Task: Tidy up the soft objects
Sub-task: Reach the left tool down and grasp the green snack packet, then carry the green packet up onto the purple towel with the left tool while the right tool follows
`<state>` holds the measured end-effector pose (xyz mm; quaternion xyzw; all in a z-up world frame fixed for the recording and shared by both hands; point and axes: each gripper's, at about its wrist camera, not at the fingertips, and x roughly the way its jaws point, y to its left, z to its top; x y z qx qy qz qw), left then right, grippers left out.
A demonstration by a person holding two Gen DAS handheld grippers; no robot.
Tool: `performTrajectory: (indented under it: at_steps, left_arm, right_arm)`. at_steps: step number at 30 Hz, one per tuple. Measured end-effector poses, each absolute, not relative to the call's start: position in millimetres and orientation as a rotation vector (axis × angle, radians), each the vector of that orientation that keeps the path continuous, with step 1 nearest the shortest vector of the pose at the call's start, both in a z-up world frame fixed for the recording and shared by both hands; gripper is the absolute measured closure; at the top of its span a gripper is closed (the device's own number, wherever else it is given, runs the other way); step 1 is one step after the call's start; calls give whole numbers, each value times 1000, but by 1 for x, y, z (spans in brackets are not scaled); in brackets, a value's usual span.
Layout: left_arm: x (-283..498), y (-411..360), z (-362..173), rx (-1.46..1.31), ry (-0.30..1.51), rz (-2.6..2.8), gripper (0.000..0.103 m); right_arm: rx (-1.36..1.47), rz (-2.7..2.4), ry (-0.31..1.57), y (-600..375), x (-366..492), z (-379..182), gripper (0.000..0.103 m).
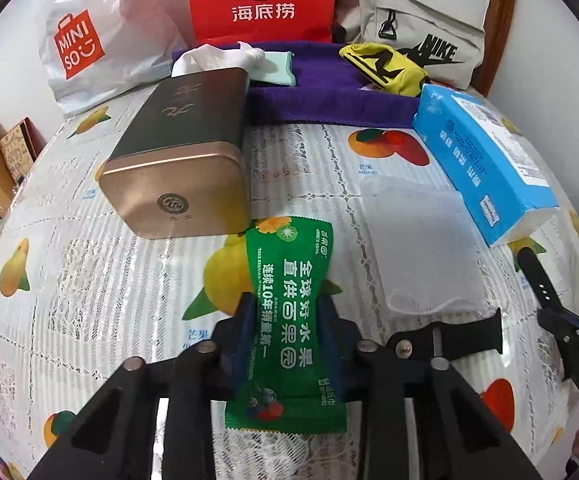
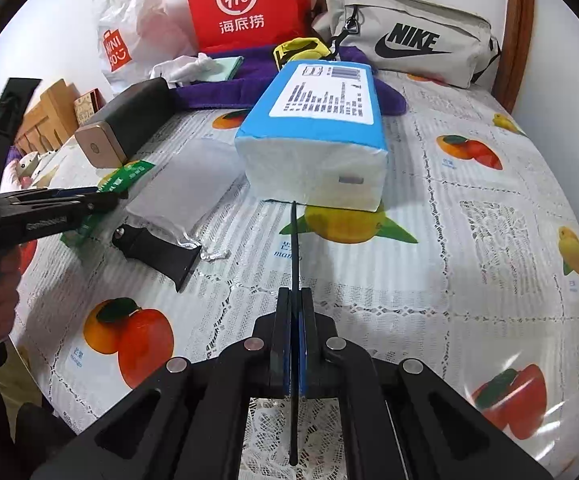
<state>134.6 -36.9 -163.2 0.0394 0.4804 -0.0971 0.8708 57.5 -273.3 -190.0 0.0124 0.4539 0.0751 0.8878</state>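
Note:
My left gripper [image 1: 287,300] is shut on a green wet-wipe packet [image 1: 287,320], held low over the tablecloth; it also shows from the right wrist view [image 2: 123,178]. My right gripper [image 2: 296,294] is shut on a thin black watch strap [image 2: 295,240] seen edge-on, pointing at the blue tissue pack [image 2: 317,128]. The other black strap half [image 2: 157,246] lies on the cloth beside a clear plastic pouch [image 2: 185,196]. On the purple towel [image 1: 309,96] at the back lie a white glove [image 1: 225,54], a mint cloth [image 1: 277,68] and a yellow-black item [image 1: 385,66].
A bronze tin box [image 1: 181,152] lies left of the packet. A Miniso bag [image 1: 89,40], a red Haidilao bag [image 1: 261,0] and a beige Nike pouch [image 2: 405,32] stand at the back by the wall. The table edge drops off at the left.

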Motion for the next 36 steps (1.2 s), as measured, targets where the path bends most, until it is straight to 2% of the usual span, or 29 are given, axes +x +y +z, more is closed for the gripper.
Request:
performTrajectory:
  at_steps: [9, 21, 36]
  left_arm:
    - [130, -23, -156, -20, 1019, -226, 78]
    - [113, -15, -115, -45, 940, -271, 78]
    - [133, 2, -69, -94, 869, -226, 78]
  right_arm:
    - [31, 158, 940, -272, 53, -179, 100]
    - [21, 172, 895, -268, 54, -147, 100]
    - [2, 200, 811, -261, 73, -95, 100]
